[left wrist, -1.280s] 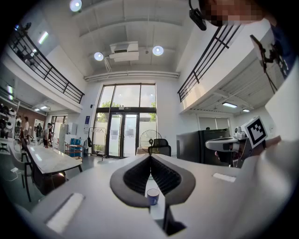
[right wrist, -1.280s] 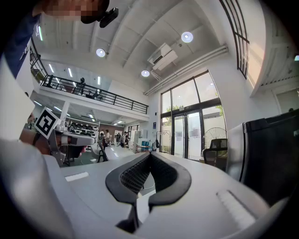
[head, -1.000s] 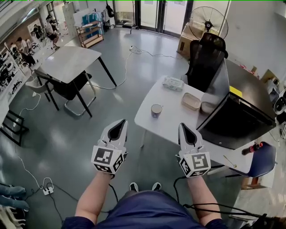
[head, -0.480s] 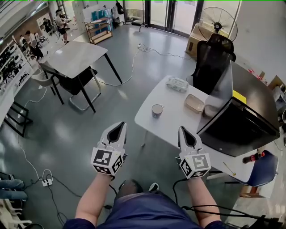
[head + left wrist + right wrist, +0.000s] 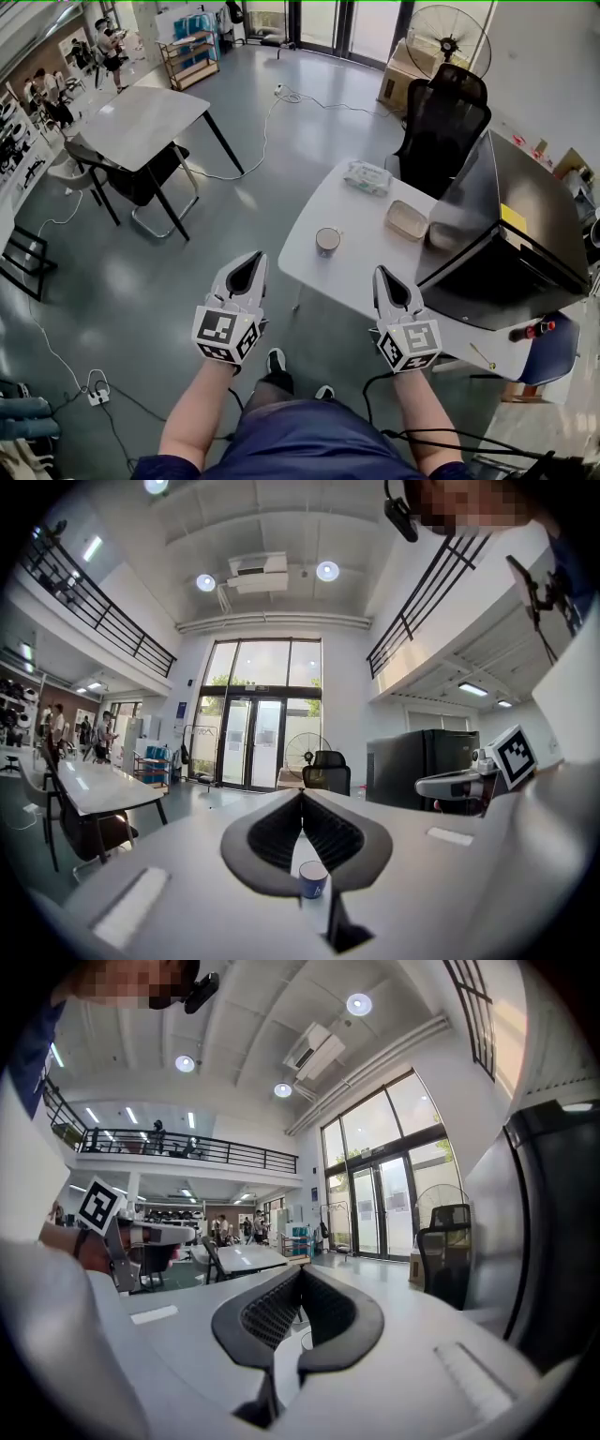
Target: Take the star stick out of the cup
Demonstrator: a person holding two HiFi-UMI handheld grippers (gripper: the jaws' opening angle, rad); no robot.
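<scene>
A blue paper cup (image 5: pixel 328 241) stands near the left edge of a white table (image 5: pixel 356 267), ahead of both grippers. The star stick is too small to make out in the head view. My left gripper (image 5: pixel 255 256) hangs over the floor, left of the table, jaws closed tip to tip and holding nothing. My right gripper (image 5: pixel 382 273) hovers over the table's near part, likewise shut and empty. In the left gripper view the cup (image 5: pixel 313 880) shows through the gap below the touching tips of the left gripper (image 5: pixel 302 795). The right gripper (image 5: pixel 300 1272) points across the white tabletop.
On the table lie a wipes pack (image 5: pixel 366 175), a shallow tray (image 5: pixel 406 218) and a bowl (image 5: pixel 439 232). A big black cabinet (image 5: pixel 497 244) fills the right side, with a black office chair (image 5: pixel 441 122) behind. A grey table (image 5: pixel 150 127) and floor cables (image 5: pixel 94 384) lie left.
The person's feet have shifted below and the head view has swung slightly. Both grippers keep their places in view and stay shut.
</scene>
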